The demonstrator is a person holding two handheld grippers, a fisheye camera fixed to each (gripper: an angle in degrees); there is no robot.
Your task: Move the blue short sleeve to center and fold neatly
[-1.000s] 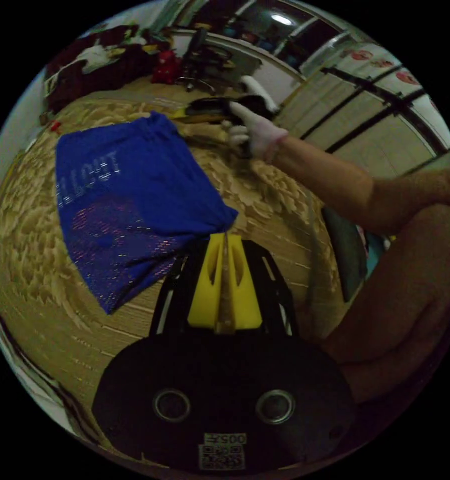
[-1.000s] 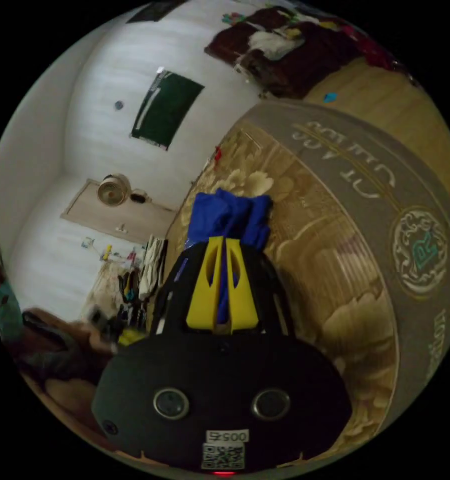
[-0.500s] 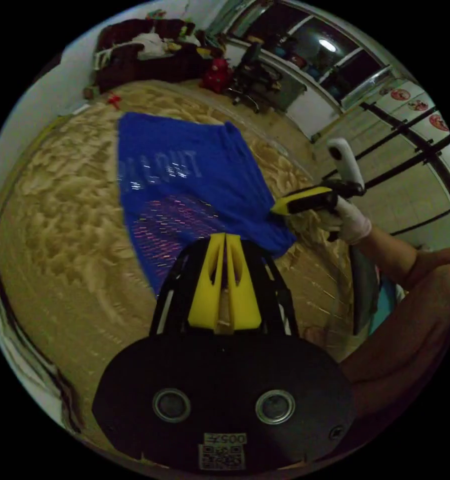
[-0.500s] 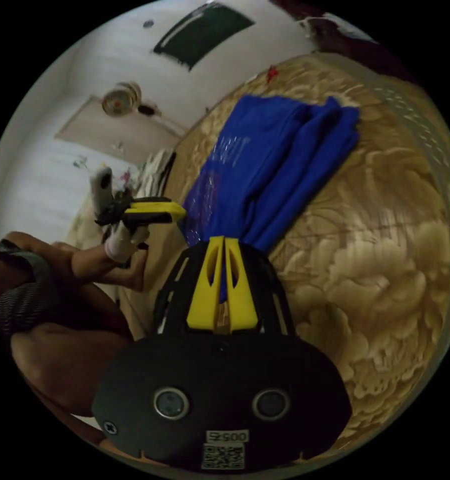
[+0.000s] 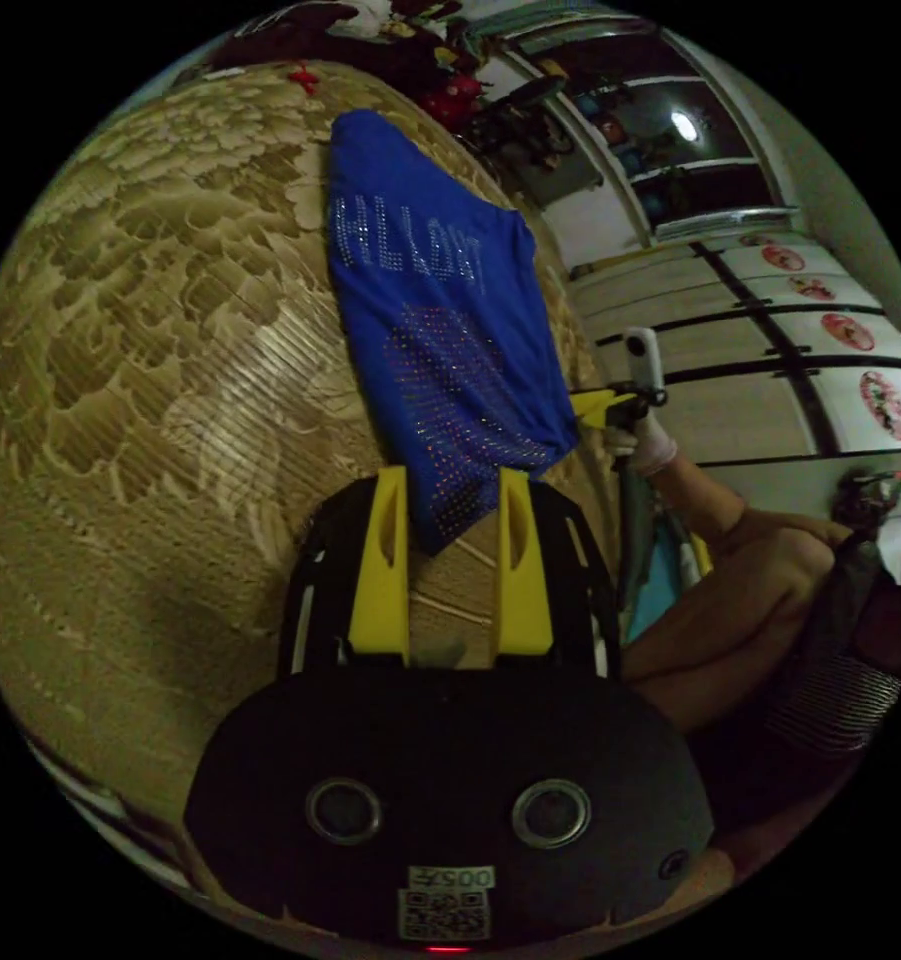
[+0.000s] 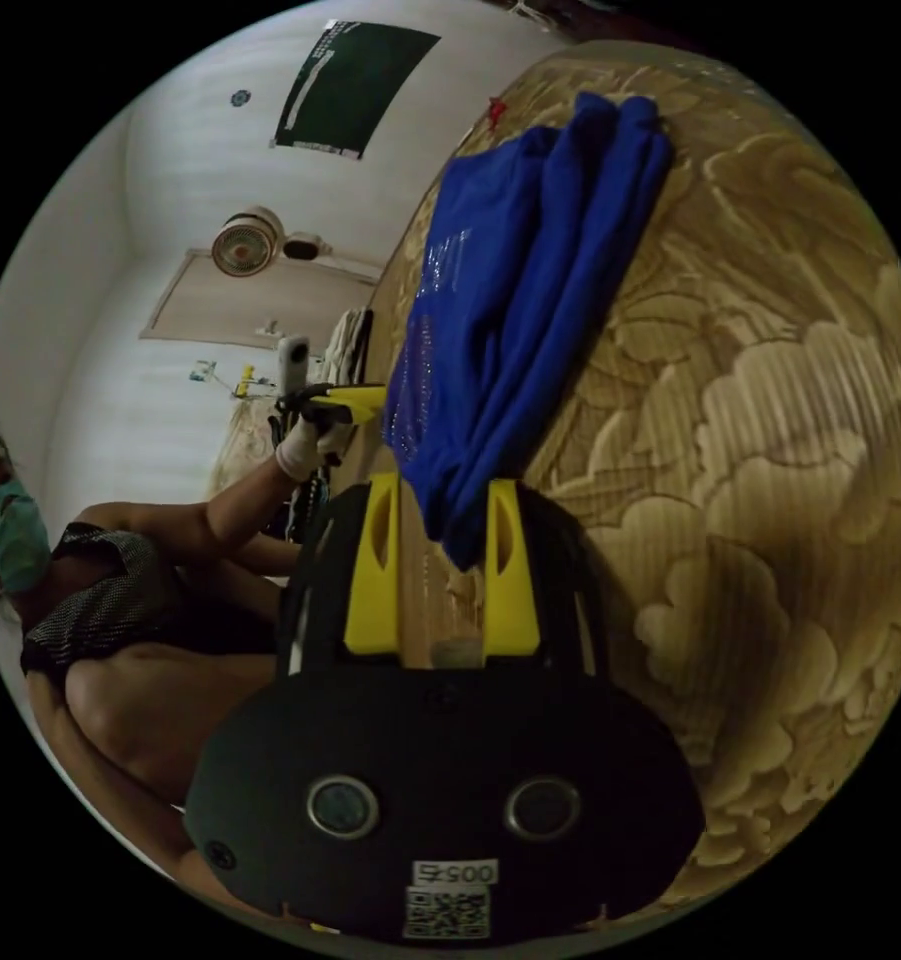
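Note:
The blue short sleeve shirt [image 5: 435,330] lies spread on the tan patterned mat [image 5: 150,330], its sparkly print facing up. One bottom corner rests between the parted jaws of my left gripper [image 5: 453,480], which stands open. In the right gripper view the shirt [image 6: 515,290] shows bunched folds along one side, and its other bottom corner lies between the spread jaws of my right gripper [image 6: 442,490], also open. The right gripper [image 5: 600,405] appears at the shirt's edge in the left gripper view, and the left gripper [image 6: 345,400] in the right gripper view, each held by a gloved hand.
The person sits at the mat's edge, knees [image 5: 760,570] close to the grippers. Dark furniture with clutter [image 5: 400,25] and a chair stand beyond the mat's far end. A fan [image 6: 248,240] sits by the white wall.
Both grippers have let go of the shirt's bottom corners and now stand open. The shirt, earlier lifted and pulled, now lies flat on the mat. Both cameras have tilted.

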